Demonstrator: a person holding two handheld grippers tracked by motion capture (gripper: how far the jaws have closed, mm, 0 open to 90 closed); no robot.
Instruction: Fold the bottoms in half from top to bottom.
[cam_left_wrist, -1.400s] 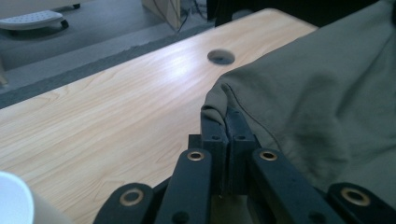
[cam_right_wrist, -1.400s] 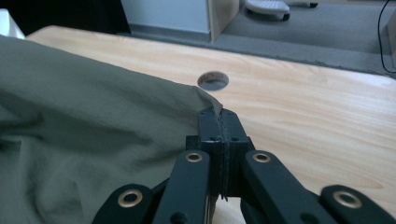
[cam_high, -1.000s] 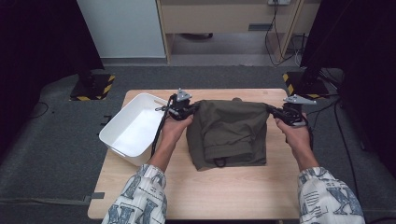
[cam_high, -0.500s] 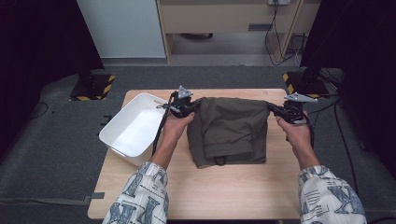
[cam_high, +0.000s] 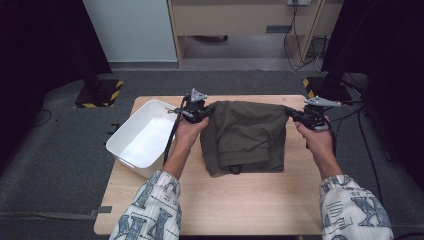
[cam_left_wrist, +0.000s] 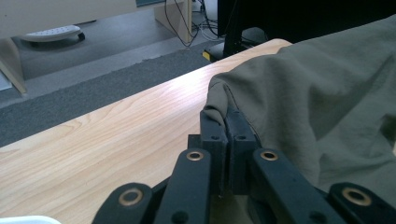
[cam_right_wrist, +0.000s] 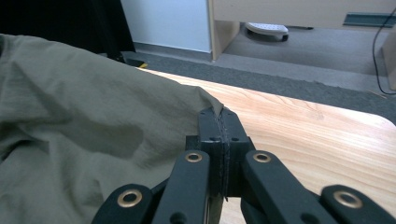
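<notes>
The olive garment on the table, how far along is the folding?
Done so far: the olive garment already lies folded into a compact rectangle on the table. In hand: the left gripper and right gripper are each shut on a far corner, holding that edge taut. Left, as a guess: another fold or a move into the white bin, which stands beside it with nothing visible inside.

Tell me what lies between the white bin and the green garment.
In the high view, the left claw and its hand lie between the white bin and the green garment, over bare table.
</notes>
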